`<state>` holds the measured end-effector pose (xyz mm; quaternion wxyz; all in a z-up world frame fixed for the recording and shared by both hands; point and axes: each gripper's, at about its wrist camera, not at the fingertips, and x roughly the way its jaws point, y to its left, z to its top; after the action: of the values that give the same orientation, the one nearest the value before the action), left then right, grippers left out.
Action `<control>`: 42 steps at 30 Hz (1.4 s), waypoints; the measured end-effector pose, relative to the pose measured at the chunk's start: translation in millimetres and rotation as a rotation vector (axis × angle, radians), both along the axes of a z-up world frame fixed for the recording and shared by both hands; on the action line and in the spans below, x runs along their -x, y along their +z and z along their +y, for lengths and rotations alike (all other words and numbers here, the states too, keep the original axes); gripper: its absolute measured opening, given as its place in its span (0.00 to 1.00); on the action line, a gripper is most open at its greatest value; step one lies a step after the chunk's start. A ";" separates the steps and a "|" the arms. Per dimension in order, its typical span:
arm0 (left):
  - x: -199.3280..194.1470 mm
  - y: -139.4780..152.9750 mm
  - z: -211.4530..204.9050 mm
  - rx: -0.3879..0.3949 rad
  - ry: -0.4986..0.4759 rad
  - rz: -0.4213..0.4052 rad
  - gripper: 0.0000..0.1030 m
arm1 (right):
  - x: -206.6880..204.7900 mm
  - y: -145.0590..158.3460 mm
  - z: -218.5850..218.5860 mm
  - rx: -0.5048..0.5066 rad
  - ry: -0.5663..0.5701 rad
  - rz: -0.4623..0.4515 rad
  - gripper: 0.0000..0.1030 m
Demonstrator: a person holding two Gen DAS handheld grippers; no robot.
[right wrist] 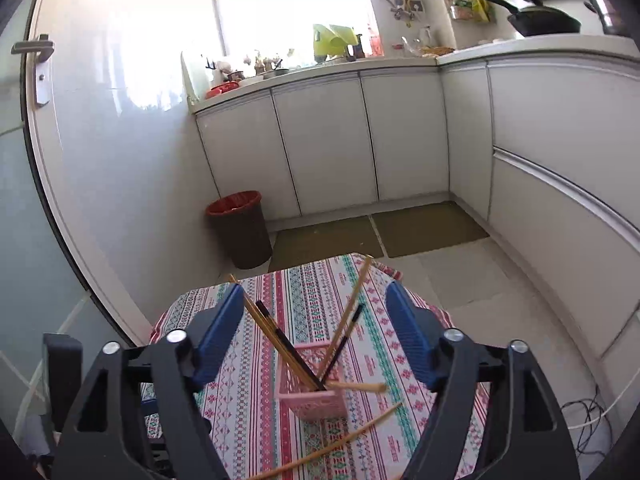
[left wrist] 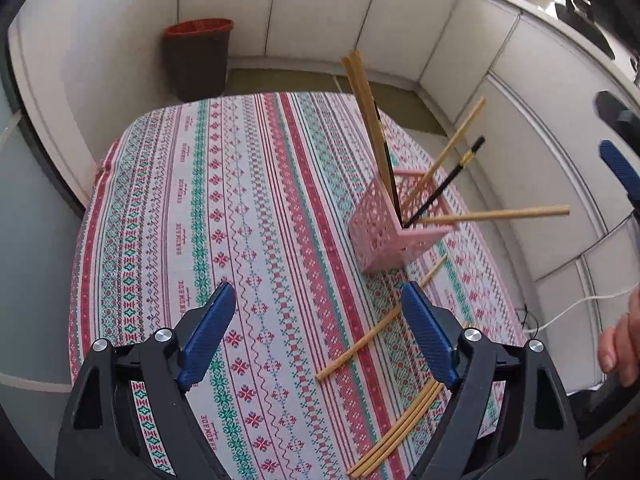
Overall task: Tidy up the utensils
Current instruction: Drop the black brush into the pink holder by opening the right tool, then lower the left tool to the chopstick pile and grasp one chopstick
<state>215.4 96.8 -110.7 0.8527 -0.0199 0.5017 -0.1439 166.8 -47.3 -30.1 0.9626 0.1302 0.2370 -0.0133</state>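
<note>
A pink lattice holder (left wrist: 390, 226) stands on the patterned tablecloth (left wrist: 248, 216), holding several wooden chopsticks (left wrist: 366, 120) and a black one (left wrist: 448, 182). One wooden chopstick (left wrist: 496, 214) leans far out to the right. Loose wooden chopsticks (left wrist: 380, 328) lie on the cloth near my left gripper (left wrist: 320, 300), which is open and empty above the table. My right gripper (right wrist: 316, 296) is open and empty, above the holder (right wrist: 316, 396); its blue pad (left wrist: 620, 172) shows at the left view's right edge. A loose chopstick (right wrist: 340, 440) lies in front of the holder.
A brown bin with a red liner (left wrist: 198, 58) stands on the floor beyond the table. White cabinets (right wrist: 360, 140) run along the back and right. A white cable (left wrist: 580, 304) trails on the floor at right. A hand (left wrist: 620, 344) shows at the right edge.
</note>
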 end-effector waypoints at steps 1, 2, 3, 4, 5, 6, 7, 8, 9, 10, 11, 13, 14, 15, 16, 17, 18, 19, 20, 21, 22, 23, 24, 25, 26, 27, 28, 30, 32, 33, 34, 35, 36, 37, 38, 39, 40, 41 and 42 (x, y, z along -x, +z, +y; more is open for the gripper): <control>0.2 -6.8 -3.6 -0.011 -0.020 0.026 0.79 | 10.2 -4.0 -8.3 -0.019 -0.012 0.031 0.77; -0.7 -15.5 -8.7 -0.029 -0.043 0.058 0.79 | 18.3 -11.6 -15.2 -0.025 -0.024 0.082 0.78; -1.0 -22.4 -12.5 -0.044 -0.057 0.076 0.79 | 22.6 -19.4 -19.6 -0.022 -0.030 0.130 0.78; -1.5 -30.4 -17.4 -0.061 -0.074 0.092 0.80 | 27.0 -32.0 -25.7 -0.022 -0.034 0.201 0.78; -2.8 -39.7 -23.8 -0.082 -0.098 0.114 0.80 | 30.7 -44.7 -32.9 -0.034 -0.044 0.263 0.78; -3.6 -47.6 -29.2 -0.102 -0.115 0.131 0.80 | 34.0 -58.9 -42.0 -0.056 -0.064 0.325 0.78; -4.8 -55.9 -35.0 -0.128 -0.132 0.150 0.80 | 36.7 -71.8 -50.3 -0.081 -0.087 0.376 0.78; -5.9 -64.2 -40.9 -0.157 -0.154 0.169 0.80 | 38.9 -87.0 -61.3 -0.116 -0.118 0.440 0.78; -7.2 -70.9 -45.5 -0.178 -0.174 0.185 0.80 | 41.9 -99.5 -68.8 -0.146 -0.138 0.485 0.78; -7.6 -78.2 -49.7 -0.199 -0.193 0.199 0.80 | 45.5 -115.1 -80.5 -0.198 -0.161 0.536 0.78; -7.6 -84.3 -52.7 -0.216 -0.207 0.210 0.80 | 49.4 -128.6 -90.2 -0.244 -0.184 0.576 0.78; -6.7 -92.4 -56.7 -0.222 -0.227 0.222 0.80 | 54.0 -152.6 -105.7 -0.303 -0.229 0.661 0.78; -5.5 -93.8 -59.5 -0.212 -0.241 0.221 0.80 | 55.5 -161.3 -111.1 -0.327 -0.243 0.692 0.78; -4.1 -93.7 -63.0 -0.200 -0.254 0.217 0.80 | 56.1 -169.1 -117.1 -0.368 -0.251 0.719 0.78; -2.1 -92.6 -68.1 -0.181 -0.270 0.211 0.79 | 56.5 -172.9 -121.0 -0.399 -0.255 0.730 0.78; 0.4 -90.6 -73.9 -0.162 -0.287 0.200 0.76 | 59.6 -176.1 -126.3 -0.425 -0.267 0.736 0.78; 4.5 -88.2 -82.4 -0.141 -0.309 0.183 0.75 | 61.4 -178.7 -130.9 -0.443 -0.287 0.743 0.78; 8.8 -87.2 -91.9 -0.128 -0.334 0.169 0.70 | 62.8 -180.9 -133.7 -0.452 -0.300 0.750 0.78; 13.6 -88.0 -103.0 -0.129 -0.357 0.155 0.64 | 64.6 -183.7 -136.7 -0.468 -0.312 0.758 0.78; 17.5 -89.9 -112.7 -0.140 -0.375 0.145 0.61 | 64.4 -186.6 -138.3 -0.483 -0.316 0.764 0.78; 21.6 -93.4 -124.0 -0.159 -0.393 0.138 0.56 | 65.9 -188.5 -139.7 -0.503 -0.316 0.772 0.78; 24.5 -97.7 -134.0 -0.179 -0.413 0.133 0.50 | 67.5 -190.6 -140.8 -0.519 -0.315 0.782 0.78; 28.1 -102.4 -144.1 -0.198 -0.438 0.127 0.47 | 67.6 -189.5 -141.7 -0.527 -0.316 0.788 0.78; 30.8 -106.1 -152.5 -0.211 -0.458 0.119 0.46 | 69.5 -190.8 -143.0 -0.534 -0.319 0.789 0.78; 32.3 -108.5 -158.9 -0.219 -0.469 0.111 0.46 | 70.3 -192.0 -144.2 -0.536 -0.319 0.790 0.78; 32.0 -109.6 -162.9 -0.223 -0.475 0.107 0.46 | 70.4 -192.9 -145.2 -0.536 -0.319 0.791 0.78; 31.2 -111.4 -166.5 -0.230 -0.479 0.105 0.46 | 71.0 -193.2 -146.4 -0.536 -0.318 0.790 0.78; 29.1 -114.8 -170.1 -0.235 -0.486 0.112 0.45 | 72.4 -193.4 -148.5 -0.539 -0.315 0.787 0.78; 27.9 -117.3 -172.4 -0.241 -0.488 0.113 0.45 | 73.3 -194.6 -151.2 -0.547 -0.313 0.787 0.78; 26.6 -117.8 -175.2 -0.239 -0.492 0.114 0.45 | 73.9 -195.1 -152.4 -0.554 -0.315 0.787 0.78; 26.0 -119.3 -178.9 -0.237 -0.497 0.114 0.45 | 74.4 -195.9 -153.1 -0.560 -0.316 0.787 0.78; 25.5 -119.9 -180.0 -0.237 -0.503 0.114 0.45 | 74.6 -196.7 -153.9 -0.565 -0.317 0.788 0.78; 26.7 -120.1 -180.9 -0.235 -0.508 0.114 0.45 | 74.6 -197.2 -154.2 -0.569 -0.317 0.790 0.78; 27.8 -120.4 -182.5 -0.234 -0.515 0.113 0.45 | 74.8 -197.5 -154.6 -0.572 -0.318 0.791 0.78; 28.2 -119.9 -183.8 -0.238 -0.519 0.105 0.45 | 75.1 -197.3 -155.2 -0.574 -0.321 0.790 0.78; 32.8 -121.3 -192.9 -0.240 -0.524 0.100 0.45 | 75.6 -197.0 -156.0 -0.574 -0.323 0.787 0.78; 33.0 -121.2 -195.0 -0.236 -0.531 0.102 0.45 | 75.8 -196.4 -156.3 -0.573 -0.325 0.784 0.78; 32.8 -122.9 -198.9 -0.237 -0.534 0.107 0.45 | 75.9 -196.4 -156.6 -0.571 -0.326 0.783 0.78; 32.7 -124.8 -200.8 -0.248 -0.534 0.112 0.45 | 75.9 -197.0 -156.6 -0.571 -0.327 0.785 0.78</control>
<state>182.7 -104.0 -235.5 0.7517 0.2091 0.5493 -0.2993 90.9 -203.9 -227.1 0.7124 0.4084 0.5516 -0.1463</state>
